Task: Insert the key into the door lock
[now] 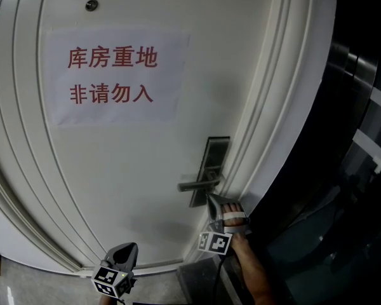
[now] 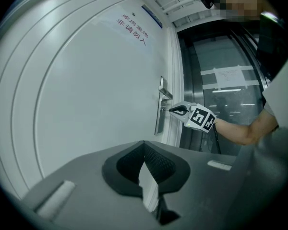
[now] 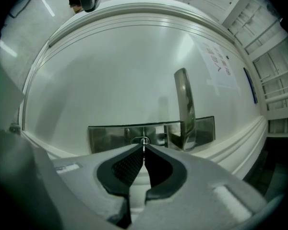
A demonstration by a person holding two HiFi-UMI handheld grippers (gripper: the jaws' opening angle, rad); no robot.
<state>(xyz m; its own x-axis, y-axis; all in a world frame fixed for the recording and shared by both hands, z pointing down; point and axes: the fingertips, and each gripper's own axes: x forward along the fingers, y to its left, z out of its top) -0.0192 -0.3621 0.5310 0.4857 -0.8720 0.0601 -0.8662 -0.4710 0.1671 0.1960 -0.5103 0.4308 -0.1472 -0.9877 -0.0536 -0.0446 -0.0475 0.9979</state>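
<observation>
**Head view.** Broad white door point(image 1: 146, 189) of smooth painted panel with curved moulded ridges, bearing a pale paper sheet point(image 1: 114, 75) printed in red characters. Near its right edge, an upright rectangular lock plate point(image 1: 213, 157) of dull grey metal, crossed by a slim horizontal lever handle point(image 1: 200, 184). Just below the handle, the grey plastic right gripper point(image 1: 214, 203), tips up against the plate's lower end. Low down and well apart from the lock, the matching left gripper point(image 1: 122, 254), idle.

**Left gripper view.** Dark ribbed rubber pads point(image 2: 158, 164) pressed together at the tips, pinching nothing, with only white door beyond. Farther off, the right gripper level with the plate, and a thin bright sliver bridging the small gap between them.

**Right gripper view.** Jaws squeezed onto a thin flat metal key point(image 3: 144, 147), only its narrow edge showing between the textured black pads. Blade tip right at the small oval keyhole point(image 3: 140, 141) in the reflective plate. Touching or just entered: impossible to tell.

**Progress, as a judgement.** Grasp and line-up done. Full push into the cylinder probably left to do.
</observation>
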